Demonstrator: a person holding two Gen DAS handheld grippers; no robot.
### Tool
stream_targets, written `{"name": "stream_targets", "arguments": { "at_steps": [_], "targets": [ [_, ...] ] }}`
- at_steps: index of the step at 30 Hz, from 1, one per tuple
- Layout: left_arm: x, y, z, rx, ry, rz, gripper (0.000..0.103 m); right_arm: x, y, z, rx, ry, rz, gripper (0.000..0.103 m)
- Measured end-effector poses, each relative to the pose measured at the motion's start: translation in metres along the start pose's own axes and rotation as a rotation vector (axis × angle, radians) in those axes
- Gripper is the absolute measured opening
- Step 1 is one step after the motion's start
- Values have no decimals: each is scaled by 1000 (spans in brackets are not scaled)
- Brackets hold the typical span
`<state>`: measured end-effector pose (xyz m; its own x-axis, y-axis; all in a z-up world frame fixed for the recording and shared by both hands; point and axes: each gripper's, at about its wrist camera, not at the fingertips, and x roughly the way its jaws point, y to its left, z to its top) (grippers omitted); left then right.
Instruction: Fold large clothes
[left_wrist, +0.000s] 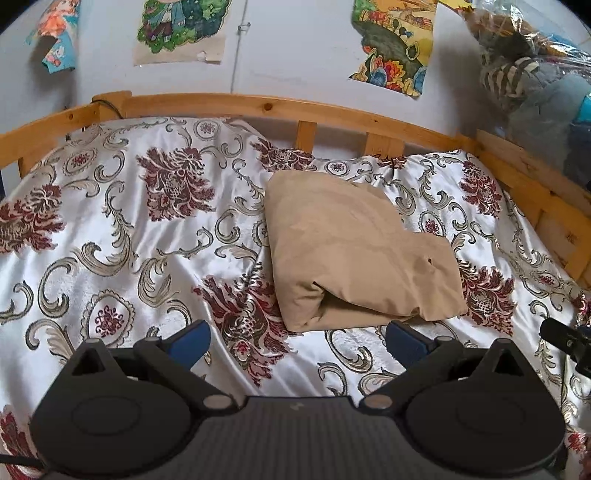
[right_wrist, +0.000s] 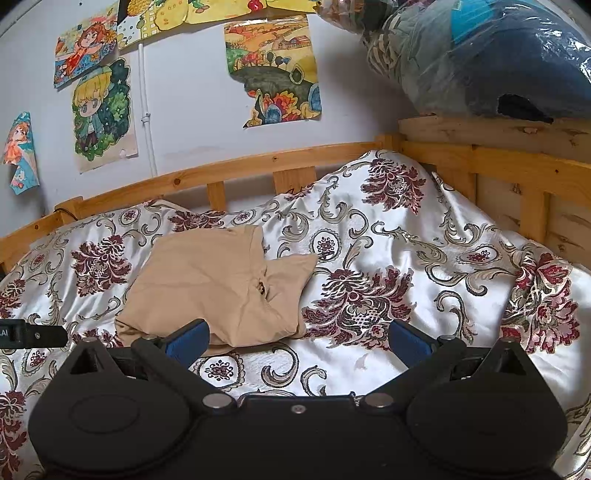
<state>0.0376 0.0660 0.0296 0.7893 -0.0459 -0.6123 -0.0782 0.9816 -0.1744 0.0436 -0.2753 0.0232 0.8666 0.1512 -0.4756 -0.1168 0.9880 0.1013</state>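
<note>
Fingers of both the left gripper (left_wrist: 298, 341) and right gripper (right_wrist: 298, 338) spread empty; tan garment (left_wrist: 354, 247) folded; no writing readable.

Ahead of your hand-held gripper, a wooden bed rail (left_wrist: 236, 107) borders a bed covered in a white floral bedspread (left_wrist: 122, 229). Beyond it, the pale wall (right_wrist: 192, 122) carries colourful drawings (right_wrist: 273, 70). Plastic-wrapped bundles (right_wrist: 491, 59) sit upper right.

tan plain folded garment (left_wrist: 354, 247), white satin bedspread (left_wrist: 147, 266) with maroon florals and grey-gold scrolls, honey pine bed rail (left_wrist: 229, 105), blue gripper pads (right_wrist: 188, 338), black bodies
</note>
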Motion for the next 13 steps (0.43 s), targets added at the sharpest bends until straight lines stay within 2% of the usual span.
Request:
{"name": "stream_targets", "arguments": {
  "at_steps": [13],
  "targets": [
    [-3, -12, -4, 70, -27, 3, 102, -2, 2, 2, -6, -4, 16, 102]
  ]
}}
